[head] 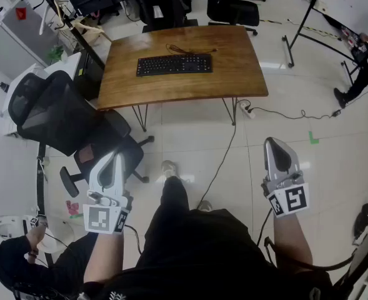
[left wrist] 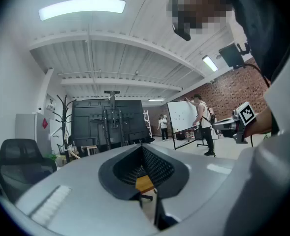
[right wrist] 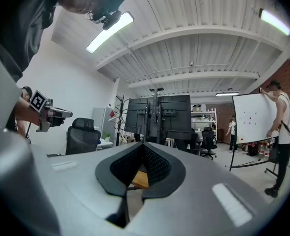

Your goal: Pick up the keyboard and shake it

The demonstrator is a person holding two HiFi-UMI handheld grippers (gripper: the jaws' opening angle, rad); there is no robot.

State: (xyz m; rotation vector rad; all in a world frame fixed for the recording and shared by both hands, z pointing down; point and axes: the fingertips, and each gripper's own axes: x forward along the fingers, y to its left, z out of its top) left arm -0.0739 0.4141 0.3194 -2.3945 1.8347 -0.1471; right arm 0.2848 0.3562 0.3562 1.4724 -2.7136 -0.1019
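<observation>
A black keyboard (head: 174,64) lies near the middle of a wooden desk (head: 233,74) at the top of the head view, with its cable trailing behind it. My left gripper (head: 116,157) is held low at the left, well short of the desk, its jaws shut and empty. My right gripper (head: 275,144) is held at the right, also far from the desk, shut with nothing in it. In both gripper views the jaws meet, and a slice of the desk (left wrist: 145,183) (right wrist: 140,179) shows through the gap.
A black office chair (head: 62,120) stands left of the desk. A cable (head: 224,158) runs from a power strip (head: 247,110) across the tiled floor. A whiteboard stand (head: 333,11) and a person (head: 358,74) are at the far right. Another person sits low at the left (head: 9,261).
</observation>
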